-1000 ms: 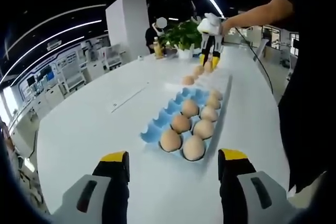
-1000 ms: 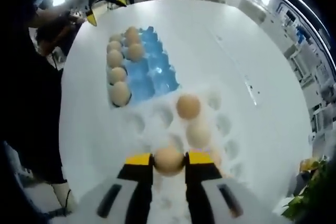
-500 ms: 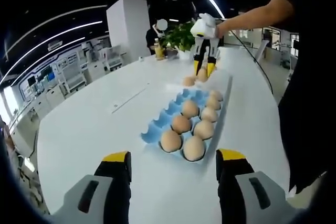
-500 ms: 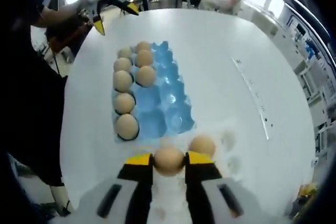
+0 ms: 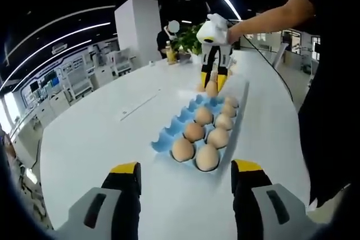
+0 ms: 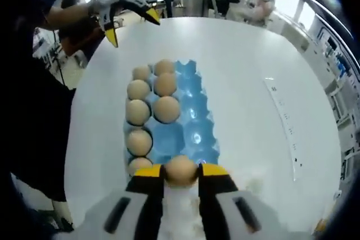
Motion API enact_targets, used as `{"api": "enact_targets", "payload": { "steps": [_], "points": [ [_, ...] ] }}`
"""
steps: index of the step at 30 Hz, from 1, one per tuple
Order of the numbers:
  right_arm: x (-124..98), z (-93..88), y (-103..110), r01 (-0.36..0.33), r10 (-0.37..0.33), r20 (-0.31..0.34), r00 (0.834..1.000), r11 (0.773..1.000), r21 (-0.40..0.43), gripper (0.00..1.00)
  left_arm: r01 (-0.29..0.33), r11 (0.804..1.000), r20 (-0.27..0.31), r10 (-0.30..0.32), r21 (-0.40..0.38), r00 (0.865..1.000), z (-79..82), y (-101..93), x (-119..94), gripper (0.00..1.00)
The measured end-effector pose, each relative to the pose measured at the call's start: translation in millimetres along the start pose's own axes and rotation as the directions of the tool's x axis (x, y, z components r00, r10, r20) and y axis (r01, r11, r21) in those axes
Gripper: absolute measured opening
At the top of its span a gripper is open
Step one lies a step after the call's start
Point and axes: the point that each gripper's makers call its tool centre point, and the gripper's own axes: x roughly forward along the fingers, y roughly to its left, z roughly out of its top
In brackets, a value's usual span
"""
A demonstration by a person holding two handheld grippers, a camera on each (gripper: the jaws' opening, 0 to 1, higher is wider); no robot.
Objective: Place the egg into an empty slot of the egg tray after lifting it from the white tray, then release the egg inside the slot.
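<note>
Glossy white surface (image 6: 236,71) carries a dimpled blue egg tray (image 6: 194,130). Right tool (image 6: 180,171) pinches a smooth tan egg (image 6: 180,171) above it. Left tool (image 5: 184,173) gapes wide, empty.

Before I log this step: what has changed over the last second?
The right gripper, shut on the egg, carried it from over the white tray to the near edge of the blue egg tray. The left gripper stayed open; the tray's eggs stayed put.
</note>
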Motion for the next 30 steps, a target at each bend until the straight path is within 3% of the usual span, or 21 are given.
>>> {"api": "enact_targets", "payload": {
  "steps": [6, 12, 30],
  "points": [
    [8, 17.7, 3, -0.017, 0.018, 0.03, 0.999, 1.0, -0.021, 0.23, 0.0, 1.0, 0.0, 0.0, -0.002, 1.0, 0.1, 0.0, -1, 0.65],
    [19, 24.1, 11, -0.047, 0.048, 0.026, 0.999, 0.998, -0.04, 0.23, -0.001, 1.0, 0.001, 0.001, -0.001, 1.0, 0.2, -0.3, -1, 0.64],
    [47, 18.2, 17, -0.101, 0.1, -0.019, 0.995, 0.994, -0.042, 0.23, -0.008, 1.0, 0.01, 0.008, 0.001, 1.0, 2.8, 1.5, -3, 0.62]
  ]
}}
